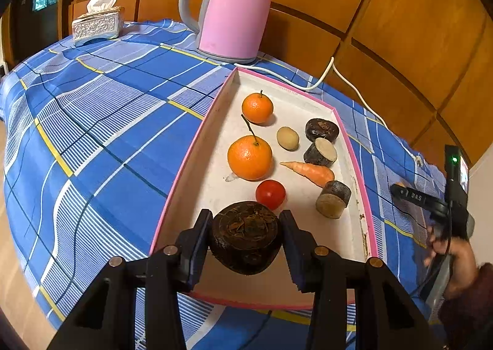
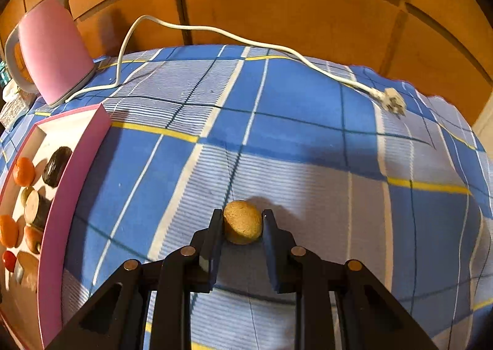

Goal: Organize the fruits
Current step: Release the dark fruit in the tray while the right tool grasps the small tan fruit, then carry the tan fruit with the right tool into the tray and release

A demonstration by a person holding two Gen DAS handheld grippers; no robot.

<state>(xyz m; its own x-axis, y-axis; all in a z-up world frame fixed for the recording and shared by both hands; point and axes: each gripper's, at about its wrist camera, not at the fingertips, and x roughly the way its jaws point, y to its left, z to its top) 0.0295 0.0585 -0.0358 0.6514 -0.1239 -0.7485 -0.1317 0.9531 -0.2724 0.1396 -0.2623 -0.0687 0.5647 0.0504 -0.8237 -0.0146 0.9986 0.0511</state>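
My left gripper is shut on a dark brown round fruit, held just above the near end of a white tray with a pink rim. In the tray lie two oranges, a tomato, a carrot, a small beige fruit and several dark cut pieces. Right of the tray, on the blue checked cloth, my right gripper is shut on a small tan round fruit. That gripper also shows in the left wrist view, held in a hand.
A pink kettle stands behind the tray. Its white cord runs across the cloth to a loose plug. A tissue box sits at the far left. A wood-panel wall closes the back. The tray's pink side wall rises left of my right gripper.
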